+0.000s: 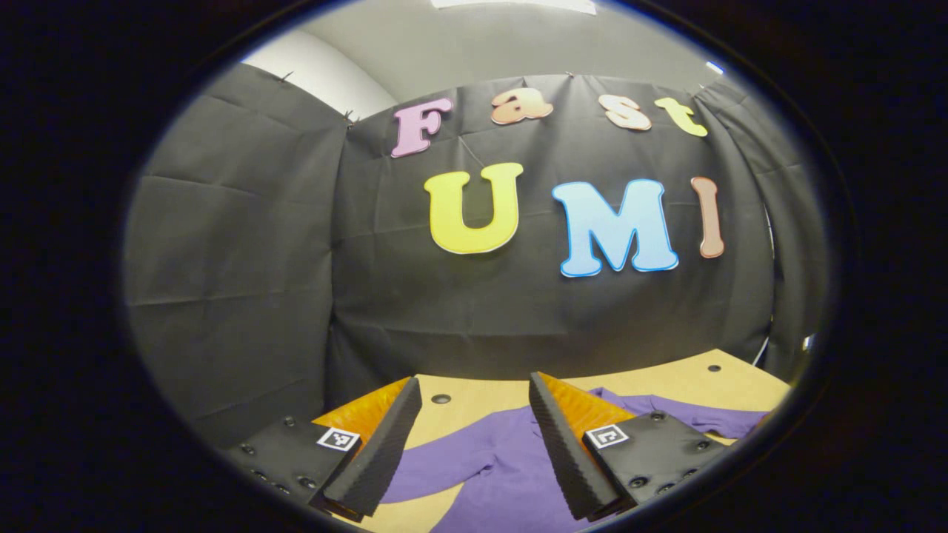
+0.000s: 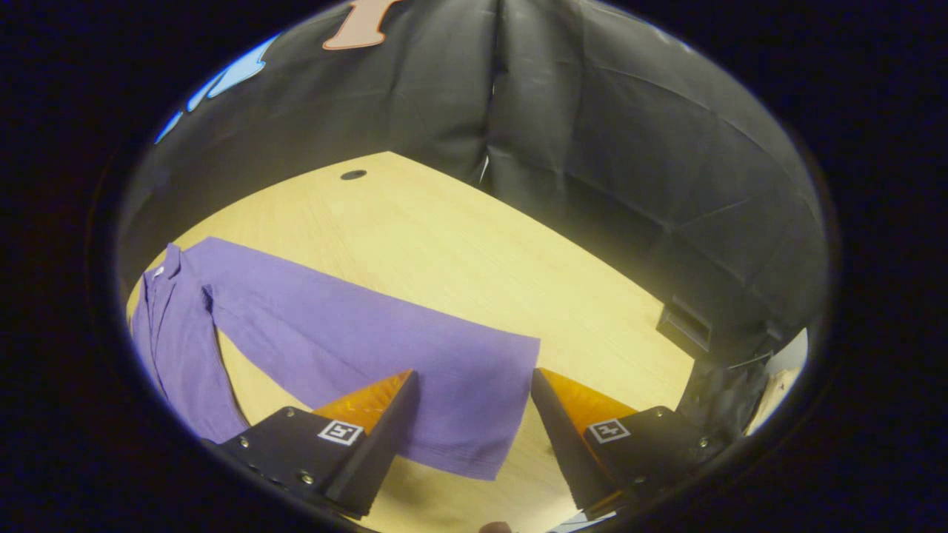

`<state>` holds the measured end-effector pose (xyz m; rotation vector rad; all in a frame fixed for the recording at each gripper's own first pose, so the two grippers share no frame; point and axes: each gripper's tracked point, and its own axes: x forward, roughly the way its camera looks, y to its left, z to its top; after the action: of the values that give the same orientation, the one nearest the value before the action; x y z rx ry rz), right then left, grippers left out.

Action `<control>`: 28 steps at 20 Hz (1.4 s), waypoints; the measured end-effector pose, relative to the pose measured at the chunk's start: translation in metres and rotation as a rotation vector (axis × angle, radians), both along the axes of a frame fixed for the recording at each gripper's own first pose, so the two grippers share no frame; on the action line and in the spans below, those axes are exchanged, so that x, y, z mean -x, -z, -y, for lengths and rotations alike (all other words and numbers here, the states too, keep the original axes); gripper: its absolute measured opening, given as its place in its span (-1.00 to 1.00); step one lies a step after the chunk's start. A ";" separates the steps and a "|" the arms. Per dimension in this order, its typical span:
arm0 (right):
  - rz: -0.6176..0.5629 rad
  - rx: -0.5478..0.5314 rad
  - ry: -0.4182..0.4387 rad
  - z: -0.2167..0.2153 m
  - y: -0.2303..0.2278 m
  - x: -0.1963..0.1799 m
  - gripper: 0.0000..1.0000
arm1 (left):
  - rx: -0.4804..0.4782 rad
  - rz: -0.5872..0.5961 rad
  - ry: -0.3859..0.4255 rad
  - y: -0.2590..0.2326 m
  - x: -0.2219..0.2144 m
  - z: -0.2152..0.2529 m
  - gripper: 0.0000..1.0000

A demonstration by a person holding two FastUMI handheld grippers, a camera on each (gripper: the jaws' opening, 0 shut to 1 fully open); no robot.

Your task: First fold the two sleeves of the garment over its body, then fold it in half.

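Black cloth wall behind a wooden bench (image 2: 459,244), and we've got the purple garment (image 2: 333,333) lying flat near its front edge, one sleeve (image 2: 415,370) stretched out. Left hand-held gripper (image 1: 474,444) and right hand-held gripper (image 2: 474,429) both hover above it, fingers apart, gripping nothing.

Even overhead light, sharp centre, strong fisheye bending at edges.

From my left tool (image 1: 474,444), the purple garment (image 1: 503,474) runs out of view past the counter's (image 1: 666,381) near edge, and the tool's right finger (image 1: 563,451) covers part of it. From my right tool (image 2: 474,437), the garment's (image 2: 333,340) body is cut off at left; the collar there looks buttoned, perhaps.
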<state>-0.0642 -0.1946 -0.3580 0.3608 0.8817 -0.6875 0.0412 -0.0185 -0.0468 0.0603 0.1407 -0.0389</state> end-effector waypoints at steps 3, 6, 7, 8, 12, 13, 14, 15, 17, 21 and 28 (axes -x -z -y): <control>0.021 -0.040 0.042 0.003 0.002 0.001 0.89 | 0.000 0.003 0.000 0.000 0.001 0.003 0.87; 0.051 -0.074 0.078 0.003 0.004 0.000 0.89 | 0.007 0.004 -0.007 0.004 0.002 0.000 0.87; 0.044 -0.071 0.065 0.001 0.005 0.001 0.89 | 0.009 0.006 -0.009 0.004 0.001 0.000 0.87; 0.048 -0.066 0.050 0.001 0.003 0.000 0.89 | 0.009 0.007 -0.009 0.004 0.002 0.000 0.87; 0.063 -0.087 0.014 -0.003 0.003 -0.007 0.46 | 0.007 0.007 -0.011 0.008 0.003 -0.002 0.87; 0.072 -0.093 0.021 -0.002 0.003 -0.007 0.10 | 0.010 0.006 -0.012 0.008 0.002 -0.002 0.87; 0.078 -0.109 0.031 -0.003 0.004 -0.006 -0.12 | 0.012 0.005 -0.014 0.009 0.002 -0.003 0.87; 0.088 -0.120 0.047 -0.002 0.003 -0.007 -0.37 | 0.012 0.003 -0.016 0.010 0.002 -0.003 0.87; 0.101 -0.149 0.072 -0.001 0.003 -0.009 -0.78 | 0.012 0.002 -0.019 0.013 0.004 -0.006 0.87; 0.098 -0.136 0.043 0.000 0.002 -0.009 -1.00 | 0.013 -0.003 -0.020 0.016 0.004 -0.012 0.87; 0.234 -0.099 -0.011 -0.013 -0.074 -0.047 -0.99 | 0.036 0.005 0.017 0.024 -0.007 -0.011 0.87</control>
<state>-0.0177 -0.1813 -0.2843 0.5138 0.6955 -0.5795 0.0486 -0.0072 -0.0703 0.0256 0.1344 -0.0578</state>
